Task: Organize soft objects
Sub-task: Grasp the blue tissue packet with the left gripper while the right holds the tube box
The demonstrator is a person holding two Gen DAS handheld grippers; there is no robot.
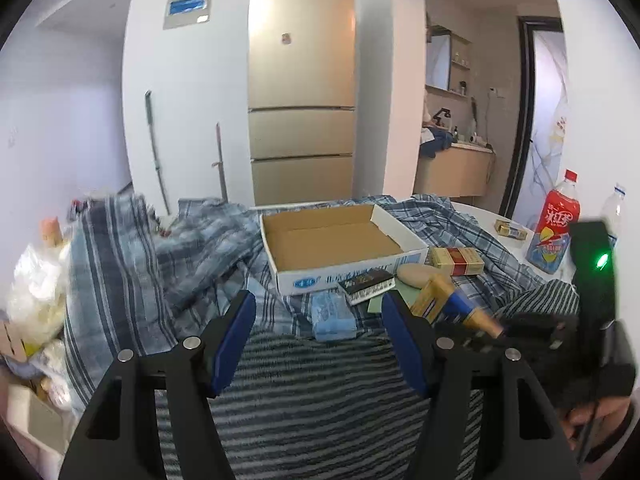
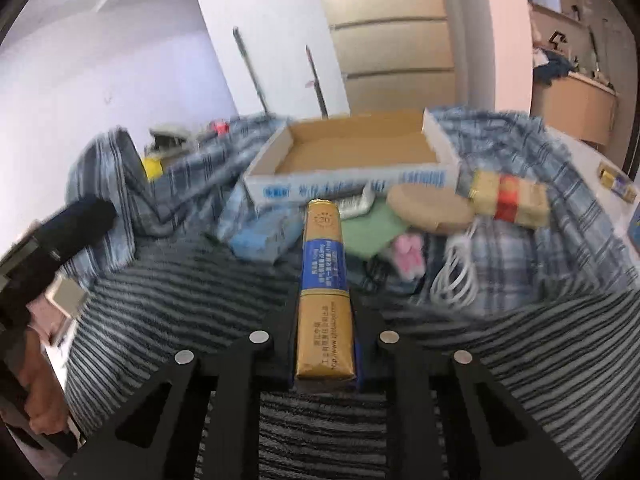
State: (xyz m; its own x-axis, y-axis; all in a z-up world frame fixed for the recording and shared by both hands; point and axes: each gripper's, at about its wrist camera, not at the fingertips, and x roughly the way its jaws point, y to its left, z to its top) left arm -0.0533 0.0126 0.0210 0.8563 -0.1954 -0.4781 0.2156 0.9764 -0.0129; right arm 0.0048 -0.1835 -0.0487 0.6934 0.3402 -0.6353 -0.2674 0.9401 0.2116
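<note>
One gold-and-blue carton (image 2: pixel 325 276) sits pinched lengthwise in the right tongs (image 2: pixel 325 344); left tongs (image 1: pixel 320 344) gape, holding nothing.

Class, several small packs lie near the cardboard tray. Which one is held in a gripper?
The gold-and-blue pack: the right gripper clamps it, raised off the cloth. The gold-and-red pack and black pack lie untouched.

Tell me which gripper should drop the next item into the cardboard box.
Right. The right gripper is shut on the gold-and-blue pack, aimed at the open box. The left gripper is open and holds nothing.
</note>
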